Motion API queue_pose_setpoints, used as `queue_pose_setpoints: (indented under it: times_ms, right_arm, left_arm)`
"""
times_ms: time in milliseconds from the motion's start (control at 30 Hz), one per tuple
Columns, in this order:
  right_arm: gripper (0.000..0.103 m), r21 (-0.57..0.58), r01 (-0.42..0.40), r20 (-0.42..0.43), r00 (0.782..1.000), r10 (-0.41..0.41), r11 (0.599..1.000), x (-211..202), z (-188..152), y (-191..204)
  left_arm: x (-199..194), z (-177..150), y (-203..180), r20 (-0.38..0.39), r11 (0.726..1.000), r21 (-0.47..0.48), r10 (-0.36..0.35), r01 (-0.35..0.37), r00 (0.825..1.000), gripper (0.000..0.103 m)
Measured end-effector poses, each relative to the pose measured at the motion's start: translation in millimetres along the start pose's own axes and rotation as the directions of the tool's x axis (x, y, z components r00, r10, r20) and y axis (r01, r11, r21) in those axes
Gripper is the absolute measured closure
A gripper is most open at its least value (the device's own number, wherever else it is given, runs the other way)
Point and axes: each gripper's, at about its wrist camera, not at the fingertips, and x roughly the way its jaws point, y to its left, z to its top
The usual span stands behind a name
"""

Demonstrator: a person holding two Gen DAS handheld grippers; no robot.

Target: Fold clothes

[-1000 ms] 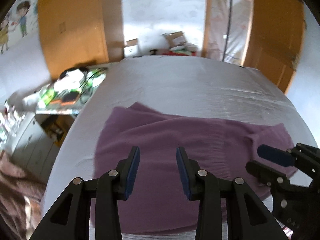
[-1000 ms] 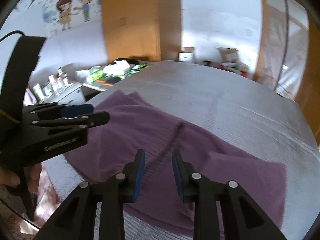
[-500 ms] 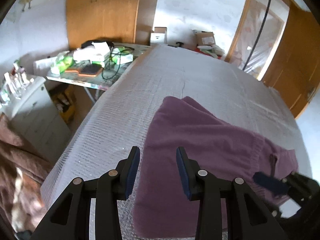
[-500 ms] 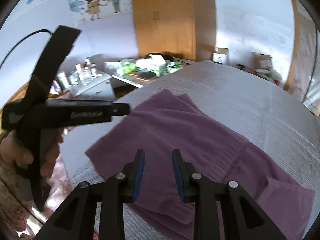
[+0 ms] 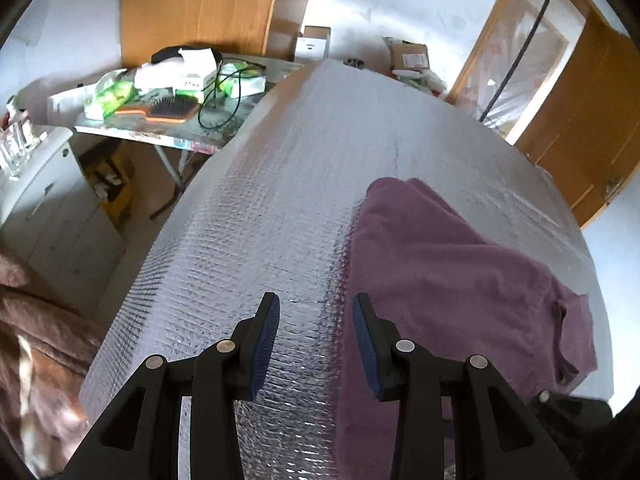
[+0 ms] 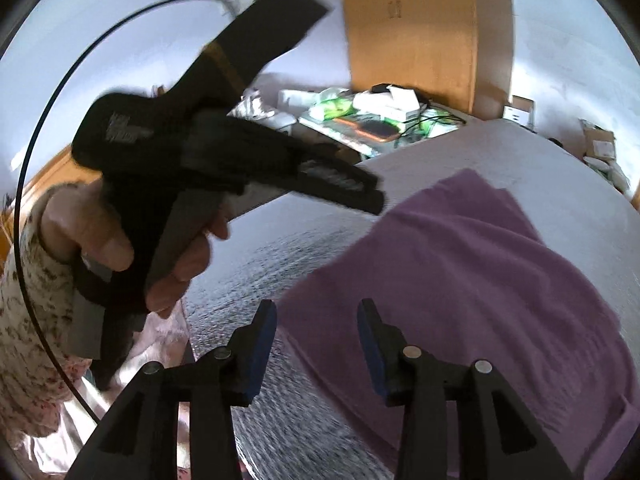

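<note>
Lettering on the left gripper (image 5: 316,342) body is blurred, unreadable. It hangs empty, jaws apart, over bare silver table cover (image 5: 280,208). Purple garment (image 6: 480,264) lies flat rightward; right gripper (image 6: 317,342) gapes empty above its near-left edge.
</note>
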Motion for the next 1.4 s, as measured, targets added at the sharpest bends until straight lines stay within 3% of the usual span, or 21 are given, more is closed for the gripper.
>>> queue_pose_setpoints:
  times_ms: [233,500,600,767,1000,1200,1400]
  right_arm:
    - [0.060,-0.035,0.043,-0.041,0.998,-0.044,0.998,20.5,-3.2,14.0]
    - [0.059,-0.095,0.149,-0.038,0.988,-0.153,0.984,29.2,-6.8,28.0]
    - [0.061,-0.088,0.151,-0.032,0.987,-0.155,0.985,28.8,-8.1,27.5]
    - [0.076,-0.072,0.172,-0.021,0.984,-0.174,0.982,26.9,-10.1,22.7]
    - [0.085,-0.063,0.192,-0.003,0.981,-0.193,0.979,22.8,-15.1,22.9]
    - [0.086,-0.037,0.163,0.026,0.986,-0.162,0.986,13.3,-17.6,17.7]
    - [0.086,-0.031,0.153,0.026,0.988,-0.152,0.988,14.8,-13.1,12.3]
  left_arm:
    - [16.0,2.5,4.0,-0.043,0.998,-0.015,-0.069,0.068,0.997,0.063]
    - [29.0,8.3,0.4,-0.064,0.998,-0.019,-0.058,0.057,0.996,0.063]
    - [30.8,9.2,-0.9,-0.070,0.998,-0.013,-0.054,0.053,0.996,0.063]
    - [31.5,14.6,4.9,-0.066,0.997,-0.034,-0.066,0.064,0.996,0.063]
    - [34.8,22.5,8.4,-0.058,0.997,-0.053,-0.063,0.060,0.996,0.063]
    - [43.4,29.1,12.9,-0.086,0.983,-0.090,-0.166,0.158,0.982,0.063]
    - [54.3,35.7,17.1,-0.121,0.949,-0.143,-0.298,0.280,0.947,0.059]
